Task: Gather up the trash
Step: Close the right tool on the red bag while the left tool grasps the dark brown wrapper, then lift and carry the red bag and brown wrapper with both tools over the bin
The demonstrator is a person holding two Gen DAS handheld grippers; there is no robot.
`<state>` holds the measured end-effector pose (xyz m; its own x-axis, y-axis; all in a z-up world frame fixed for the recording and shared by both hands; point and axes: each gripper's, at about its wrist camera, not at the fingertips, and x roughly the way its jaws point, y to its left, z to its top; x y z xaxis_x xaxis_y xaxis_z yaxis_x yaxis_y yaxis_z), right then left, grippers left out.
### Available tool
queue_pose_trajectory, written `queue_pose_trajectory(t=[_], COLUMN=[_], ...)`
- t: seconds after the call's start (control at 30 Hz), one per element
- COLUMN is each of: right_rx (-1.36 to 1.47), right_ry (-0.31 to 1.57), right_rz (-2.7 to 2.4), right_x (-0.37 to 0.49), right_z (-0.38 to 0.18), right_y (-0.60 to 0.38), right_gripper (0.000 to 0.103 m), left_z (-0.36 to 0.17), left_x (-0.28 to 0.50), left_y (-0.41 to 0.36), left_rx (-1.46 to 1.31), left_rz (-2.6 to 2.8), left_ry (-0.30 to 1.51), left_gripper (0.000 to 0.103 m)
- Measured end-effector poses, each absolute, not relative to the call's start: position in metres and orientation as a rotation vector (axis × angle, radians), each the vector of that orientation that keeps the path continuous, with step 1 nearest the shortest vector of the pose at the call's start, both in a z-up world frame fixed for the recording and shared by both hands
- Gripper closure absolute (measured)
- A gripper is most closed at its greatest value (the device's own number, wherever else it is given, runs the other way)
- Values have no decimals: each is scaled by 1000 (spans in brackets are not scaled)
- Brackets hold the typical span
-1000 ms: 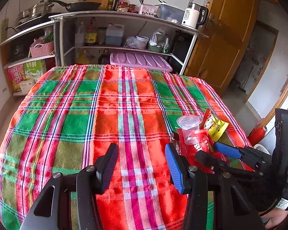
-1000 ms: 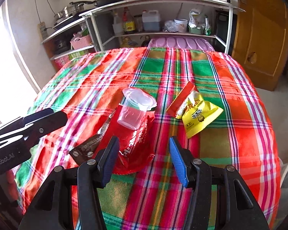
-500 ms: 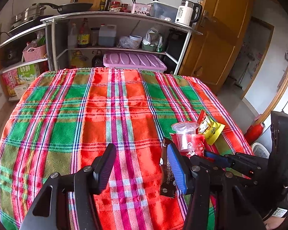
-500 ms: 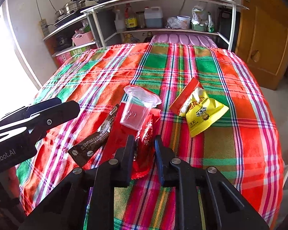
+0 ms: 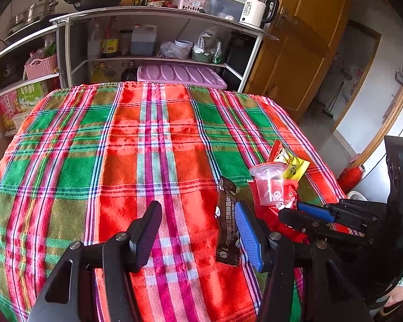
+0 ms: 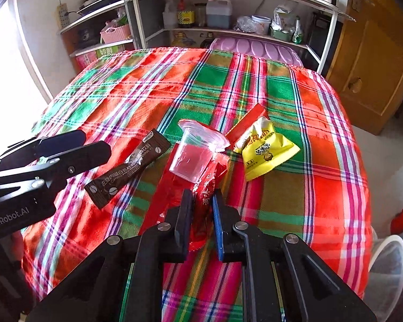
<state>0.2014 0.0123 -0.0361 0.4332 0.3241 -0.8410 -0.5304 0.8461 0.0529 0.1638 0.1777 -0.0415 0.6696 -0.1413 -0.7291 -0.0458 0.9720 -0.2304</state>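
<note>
Cup (image 6: 193, 158) on wrapper (image 6: 174, 187), sachet (image 6: 127, 169) left, packet (image 6: 266, 150) right, perhaps touching

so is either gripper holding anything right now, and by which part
The right gripper is shut on the red wrapper, pinching its near end. The left gripper is open, holding nothing.

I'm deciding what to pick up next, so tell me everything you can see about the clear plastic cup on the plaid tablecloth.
The clear plastic cup is small, thin-walled and transparent, tapering from a wide flared rim to a narrower base. It looks empty, with red showing through its walls. It rests tilted on the crumpled red plastic wrapper, which the right gripper pinches just below it. The yellow snack packet lies to its right and the dark brown coffee sachet to its left. No gripper touches it.
</note>
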Motion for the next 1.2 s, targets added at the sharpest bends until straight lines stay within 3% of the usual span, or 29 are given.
queue_pose_trajectory(t=[0.37,0.63,0.93,1.2], right_rx=[-329,-352,-590,-673], right_ry=[970,960,791,752], right_rz=[504,496,354,295], right_x=[193,191,170,164], right_z=[-35,-34,-26,-26], right_y=[14,12,20,18], right_gripper=[88,88,89,89], left_z=[-61,-62,-54,-48], left_x=[172,172,164,158], left_y=[154,158,155,153], left_rx=[-172,-176,-186,-209], left_rz=[-102,-101,-122,-126], left_ry=[910,907,876,862], left_gripper=[46,83,84,84])
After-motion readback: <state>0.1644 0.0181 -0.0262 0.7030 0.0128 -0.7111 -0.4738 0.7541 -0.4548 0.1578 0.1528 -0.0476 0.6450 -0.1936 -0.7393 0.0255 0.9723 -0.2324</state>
